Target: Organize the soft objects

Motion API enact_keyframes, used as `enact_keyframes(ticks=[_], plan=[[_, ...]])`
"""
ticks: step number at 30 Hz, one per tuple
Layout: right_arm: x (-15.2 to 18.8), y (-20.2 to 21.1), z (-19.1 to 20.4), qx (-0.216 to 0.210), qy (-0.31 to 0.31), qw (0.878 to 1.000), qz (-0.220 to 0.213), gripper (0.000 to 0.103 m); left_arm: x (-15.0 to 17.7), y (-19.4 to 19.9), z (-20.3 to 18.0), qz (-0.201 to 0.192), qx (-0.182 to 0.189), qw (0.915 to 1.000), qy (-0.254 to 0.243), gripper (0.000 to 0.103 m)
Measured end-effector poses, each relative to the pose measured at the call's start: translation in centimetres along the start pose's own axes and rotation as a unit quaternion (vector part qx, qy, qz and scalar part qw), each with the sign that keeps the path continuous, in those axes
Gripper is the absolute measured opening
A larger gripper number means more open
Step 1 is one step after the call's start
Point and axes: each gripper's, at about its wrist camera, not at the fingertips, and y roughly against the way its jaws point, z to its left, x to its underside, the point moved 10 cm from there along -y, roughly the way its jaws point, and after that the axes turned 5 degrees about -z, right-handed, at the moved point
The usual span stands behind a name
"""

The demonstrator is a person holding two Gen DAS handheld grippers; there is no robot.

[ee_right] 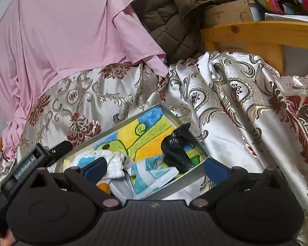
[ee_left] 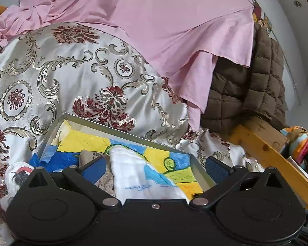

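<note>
While both hover over the tray, the left tool and right tool gape wide, gripping nothing.

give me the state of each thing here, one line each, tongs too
left tongs: open, over the tray
right tongs: open, over the tray
shallow grey metal tray with a yellow and blue drawing: open, partly filled
white quilted cloth: lying in the tray
black sock: crumpled in the tray
pink sheet: draped, creased
brown quilted jacket: heaped, partly under the sheet
</note>
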Motion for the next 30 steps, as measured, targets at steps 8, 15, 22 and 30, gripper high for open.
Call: enact_keyframes(ticks=[8, 15, 22, 30], plan=[[0.3, 3.0, -0.3, 0.013, 0.016, 1.0, -0.004, 0.103, -0.2, 3.6, -0.7, 0.003, -0.007, 0.9999, 0.011, 0.102], [0.9, 6.9, 0.0, 0.013, 0.054, 0.998, -0.011, 0.103, -0.3, 10.4, -2.2, 0.008, -0.011, 0.9986, -0.052, 0.102], [1.5, 11.6, 1.2, 0.015, 0.107, 0.994, -0.03, 0.103, 0.8, 17.9, -2.7, 0.016, -0.022, 0.9946, -0.1, 0.102], [3.1, 17.0, 1.5, 0.025, 0.134, 0.989, -0.049, 0.103, 1.0, 25.2, -3.3, 0.003, -0.037, 0.9904, -0.133, 0.102]])
